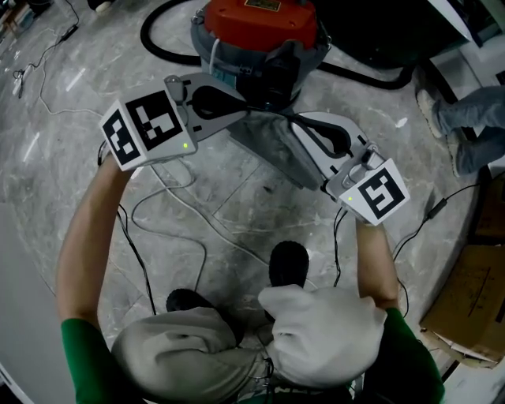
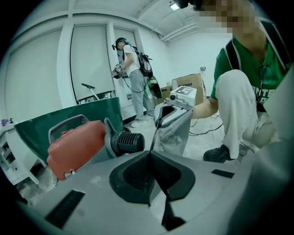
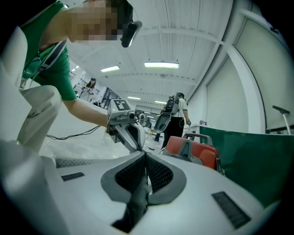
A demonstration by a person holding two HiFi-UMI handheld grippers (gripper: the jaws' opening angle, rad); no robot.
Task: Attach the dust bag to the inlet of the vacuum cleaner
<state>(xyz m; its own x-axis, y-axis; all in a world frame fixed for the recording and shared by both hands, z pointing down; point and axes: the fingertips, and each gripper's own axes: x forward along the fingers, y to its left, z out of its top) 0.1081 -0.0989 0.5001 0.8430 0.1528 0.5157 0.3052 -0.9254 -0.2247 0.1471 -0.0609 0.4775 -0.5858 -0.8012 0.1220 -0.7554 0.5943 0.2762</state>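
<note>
Right gripper view shows the right gripper (image 3: 144, 158), jaws pressed together on a fold of the grey dust bag (image 3: 138, 202); the left gripper (image 2: 150, 153) pinches its thin edge. Only the head view shows the bag stretched crosswise between them, long axis left to right, just before the vacuum cleaner (image 1: 260, 39).

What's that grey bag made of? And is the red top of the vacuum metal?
The dust bag looks like soft cloth, matt grey: it creases and sags where it hangs. The vacuum cleaner's red top looks like moulded plastic, smooth with a slight sheen and rounded edges, though painted metal can't be ruled out.
</note>
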